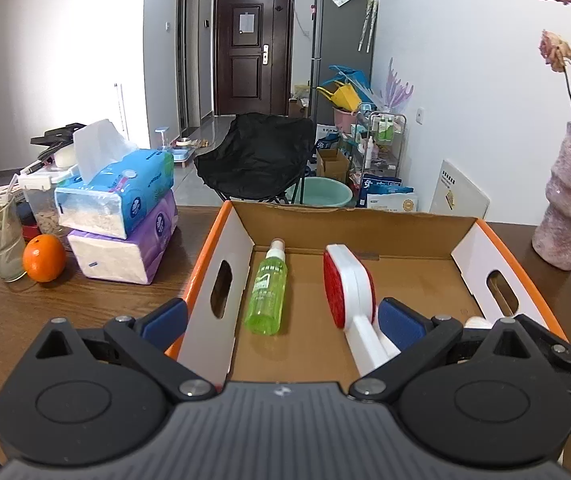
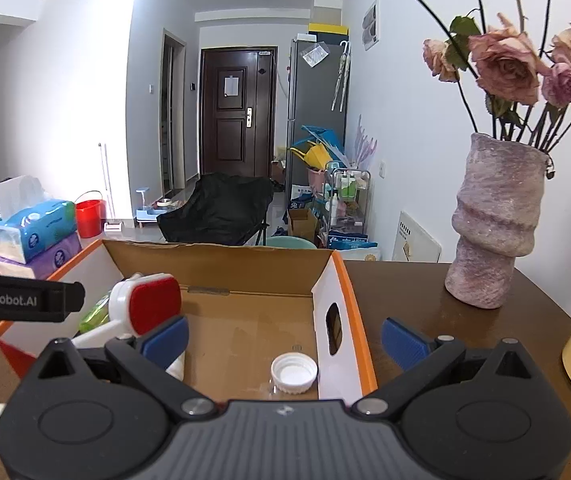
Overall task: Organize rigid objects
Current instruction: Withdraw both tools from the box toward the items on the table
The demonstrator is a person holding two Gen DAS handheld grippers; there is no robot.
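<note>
Nearest, the left gripper (image 1: 281, 316) hung with its blue-padded fingers spread wide and empty, straddling the left wall of the cardboard box (image 1: 213, 280). The right gripper (image 2: 285, 338) was likewise parted and held nothing, straddling the right wall. If either dropped straight down, a finger would likely catch the thin wall and tip or drag the light box.

Inside lay a smooth green plastic spray bottle (image 1: 266, 290), round enough to roll if nudged, a white brush (image 1: 355, 292) with a red bristled face, standing on edge so a knock could topple it, and a ribbed white cap (image 2: 294, 372). Beyond stood a rough, lumpy vase (image 2: 493, 224), top-heavy with dried roses.
</note>
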